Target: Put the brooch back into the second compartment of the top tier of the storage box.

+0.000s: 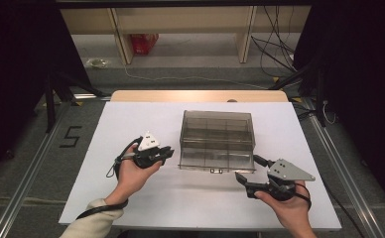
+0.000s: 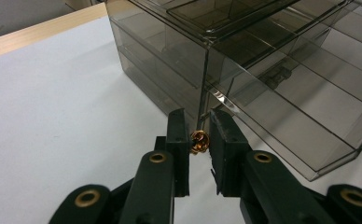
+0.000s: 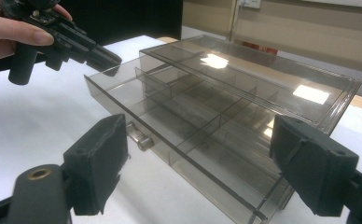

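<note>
— So where did the little copper ring sit at that point?

— Pinched between the jaws of the left gripper. In the left gripper view the two black fingers stood close together with the ring clamped near their tips, off the white table.

— And the box?

— The smoky clear drawer box stood near the middle of the table, its long side running left to right and its bottom drawer pulled out toward the near edge. The left gripper hung just beside the box's left near corner, its tips pointing right at that corner.

— Then the ring lay outside the drawer, not over it?

— Yes, as far as I could judge. The open compartments lay to the right of the fingers and a little lower, past the drawer's left wall. The ring would have had to travel rightward over that wall before being let go.

— What about the other hand?

— The right gripper waited at the near right corner of the box, jaws wide apart and gripping nothing. Its view looked across the drawer, with the small knob just ahead of its left jaw. It was nearer the knob; the left gripper was the one carrying the ring, and nearer the left compartments.
</note>
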A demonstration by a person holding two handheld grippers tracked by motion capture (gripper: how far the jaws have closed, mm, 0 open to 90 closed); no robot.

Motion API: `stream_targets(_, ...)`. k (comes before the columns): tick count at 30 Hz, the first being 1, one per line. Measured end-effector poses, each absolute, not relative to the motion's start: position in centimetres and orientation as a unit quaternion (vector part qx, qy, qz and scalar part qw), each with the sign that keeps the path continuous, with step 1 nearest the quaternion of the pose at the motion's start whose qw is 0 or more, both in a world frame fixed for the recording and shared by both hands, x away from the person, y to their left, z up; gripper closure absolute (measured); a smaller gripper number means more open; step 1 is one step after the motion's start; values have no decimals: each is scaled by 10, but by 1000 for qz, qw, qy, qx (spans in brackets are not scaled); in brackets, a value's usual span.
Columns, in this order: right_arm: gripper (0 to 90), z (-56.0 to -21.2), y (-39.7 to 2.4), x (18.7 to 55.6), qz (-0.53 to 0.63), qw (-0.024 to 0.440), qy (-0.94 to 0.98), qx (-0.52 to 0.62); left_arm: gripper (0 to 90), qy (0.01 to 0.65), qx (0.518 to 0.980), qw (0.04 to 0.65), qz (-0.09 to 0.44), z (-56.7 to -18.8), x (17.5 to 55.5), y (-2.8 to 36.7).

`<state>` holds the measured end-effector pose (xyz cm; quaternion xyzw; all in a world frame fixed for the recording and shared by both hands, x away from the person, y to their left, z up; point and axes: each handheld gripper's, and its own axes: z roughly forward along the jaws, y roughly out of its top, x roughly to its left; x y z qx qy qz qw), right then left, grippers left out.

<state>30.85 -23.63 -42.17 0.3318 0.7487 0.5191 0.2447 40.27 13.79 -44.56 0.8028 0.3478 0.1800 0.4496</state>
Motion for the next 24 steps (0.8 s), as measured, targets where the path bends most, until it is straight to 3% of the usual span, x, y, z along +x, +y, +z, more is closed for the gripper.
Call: stream_targets(24, 205, -423, -237, 309, 519, 244, 749, 333, 783, 346, 773, 488, 211, -435, 398, 139)
